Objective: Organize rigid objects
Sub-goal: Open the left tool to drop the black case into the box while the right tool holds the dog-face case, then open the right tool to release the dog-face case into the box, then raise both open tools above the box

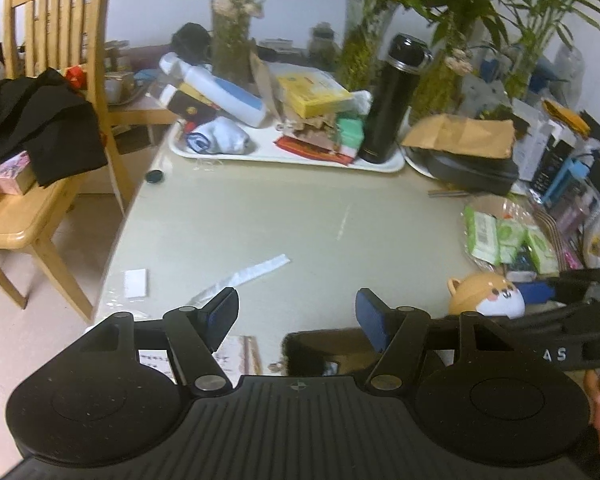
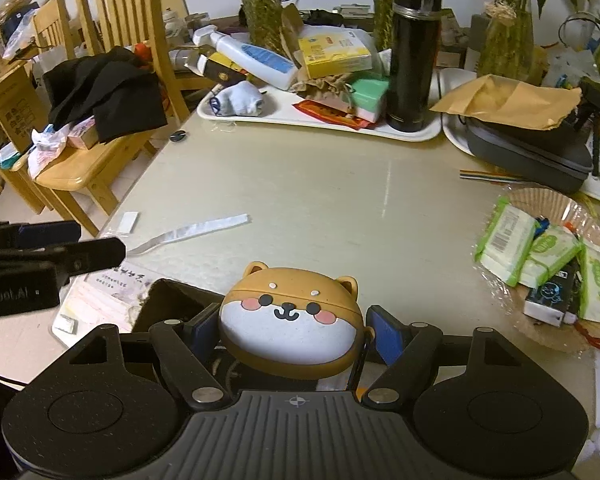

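Right gripper (image 2: 288, 330) seemed closed around the dog-face case (image 2: 290, 322) near the table (image 2: 320, 200) front edge, left gripper (image 1: 296, 314) open and empty; its rounded shell could slip out.

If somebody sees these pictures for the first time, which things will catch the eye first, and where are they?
First comes the round orange-and-white dog-face case, between the fingers of the right gripper at the near table edge. Next, the tall black thermos bottle stands upright on the white tray at the far side. The left gripper is open and holds nothing.
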